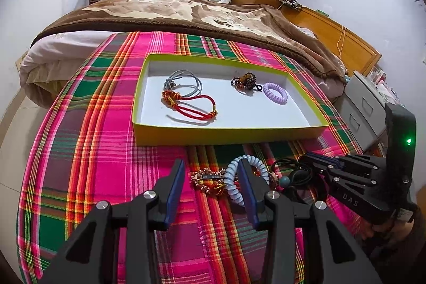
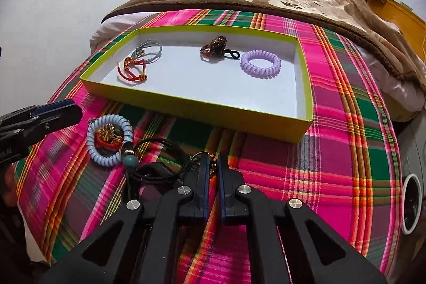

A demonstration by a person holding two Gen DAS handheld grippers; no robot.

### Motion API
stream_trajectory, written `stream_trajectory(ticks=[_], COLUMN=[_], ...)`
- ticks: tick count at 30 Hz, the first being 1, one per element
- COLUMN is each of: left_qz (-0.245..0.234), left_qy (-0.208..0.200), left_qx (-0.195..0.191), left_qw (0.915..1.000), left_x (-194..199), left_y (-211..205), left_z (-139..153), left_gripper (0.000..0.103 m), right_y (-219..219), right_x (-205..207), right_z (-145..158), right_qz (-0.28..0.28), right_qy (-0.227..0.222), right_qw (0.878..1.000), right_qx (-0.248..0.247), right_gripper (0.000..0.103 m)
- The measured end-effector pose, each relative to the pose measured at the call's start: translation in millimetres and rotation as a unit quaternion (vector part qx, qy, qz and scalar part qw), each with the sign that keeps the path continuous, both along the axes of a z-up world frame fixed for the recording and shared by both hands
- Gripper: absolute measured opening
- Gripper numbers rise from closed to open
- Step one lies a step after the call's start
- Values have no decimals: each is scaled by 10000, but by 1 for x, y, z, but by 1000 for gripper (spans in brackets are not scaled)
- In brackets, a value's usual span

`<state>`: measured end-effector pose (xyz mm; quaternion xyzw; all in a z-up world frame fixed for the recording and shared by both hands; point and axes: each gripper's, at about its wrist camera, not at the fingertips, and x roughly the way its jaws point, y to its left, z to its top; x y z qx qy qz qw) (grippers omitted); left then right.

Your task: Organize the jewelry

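The right gripper (image 2: 212, 164) is pinched on what seems a gold-ringed piece (image 2: 213, 166) tangled near the black cord (image 2: 159, 148) – dragging is risked; the left gripper (image 1: 211, 186) is held half-open, empty, the tray (image 1: 229, 133) beyond

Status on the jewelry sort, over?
Right gripper shut on gold ring piece. Left gripper open over blue coil. Tray path unobstructed.
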<state>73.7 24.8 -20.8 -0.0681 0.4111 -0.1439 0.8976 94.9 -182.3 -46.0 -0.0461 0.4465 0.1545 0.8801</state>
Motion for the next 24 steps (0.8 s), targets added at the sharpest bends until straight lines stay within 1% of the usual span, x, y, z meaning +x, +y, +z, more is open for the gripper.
stream_trajectory(ticks=[4,7,13,17,24], left_qz=[-38,-37,-127,-201,-194], left_qy=[24,35,116,165,183], left_qx=[-10,12,45,148,281], left_qw=[10000,10000,9998,9996,9993], left_x=[0,0,3,6,8], left_y=[0,-1,-6,-12,-18], left_z=[-1,-2,-6,-10,-13], left_gripper=[42,42,42,42,42], right_y=[-5,-12,-23,-28,-39], right_x=[0,-2,-4,-5,-12], right_z=[0,5,12,15,21], right_qz=[-83,-214,-363,-431,-560], right_qy=[-16,-128,-247,-300,-396], right_qw=[9999,9995,9984,9977,9959], right_qx=[82,181,351,430,589], right_gripper=[5,3,3,3,3])
